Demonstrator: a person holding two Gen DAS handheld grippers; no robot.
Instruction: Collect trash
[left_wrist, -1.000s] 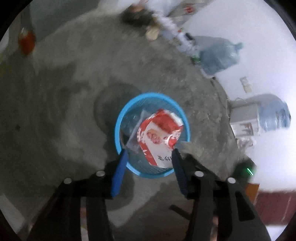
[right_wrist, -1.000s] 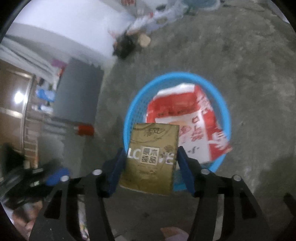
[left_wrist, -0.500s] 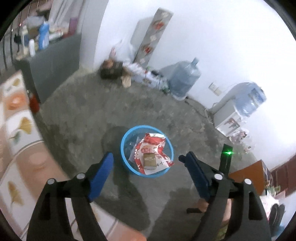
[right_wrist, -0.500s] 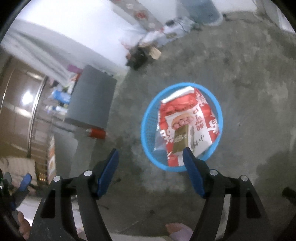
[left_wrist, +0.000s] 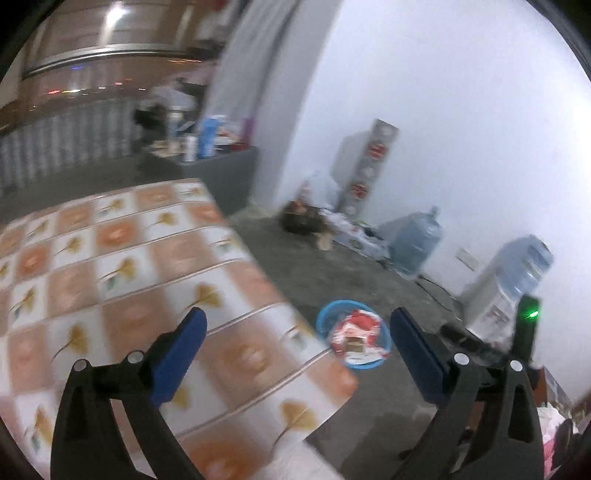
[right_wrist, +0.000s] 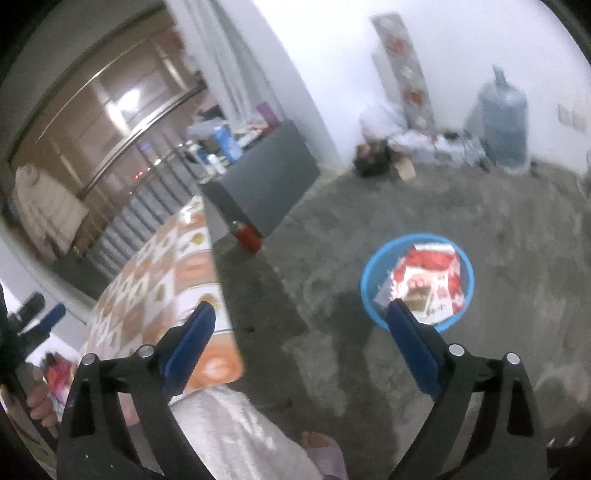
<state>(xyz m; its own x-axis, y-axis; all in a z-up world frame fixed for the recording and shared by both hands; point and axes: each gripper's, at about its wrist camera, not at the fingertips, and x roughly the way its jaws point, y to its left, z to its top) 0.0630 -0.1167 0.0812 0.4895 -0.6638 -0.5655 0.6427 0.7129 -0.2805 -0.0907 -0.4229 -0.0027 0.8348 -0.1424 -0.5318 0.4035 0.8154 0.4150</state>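
We take the basket (right_wrist: 371, 291) as our mark; it stands on the floor (right_wrist: 517, 229); in it lies a packet (right_wrist: 439, 273) with a small box (right_wrist: 417, 295) on top; left of it stands the table (right_wrist: 192, 266); behind it, by the wall, a water jug (right_wrist: 502, 125).

The floor (right_wrist: 424, 206) looks like rough, matt grey concrete, blotched darker in patches, and on it sits a blue plastic basket (right_wrist: 466, 266) with a glossy red-and-white printed wrapper (right_wrist: 439, 266) and a dull gold carton (right_wrist: 416, 297) inside. The desk (left_wrist: 122, 280) wears a smooth, faintly shiny cloth of orange and white checks with leaf prints. Each tool shows matt black plastic arms, blue pads (left_wrist: 181, 350) and small bright metal pins, and the big water jug (right_wrist: 504, 118) looks like translucent bluish plastic.
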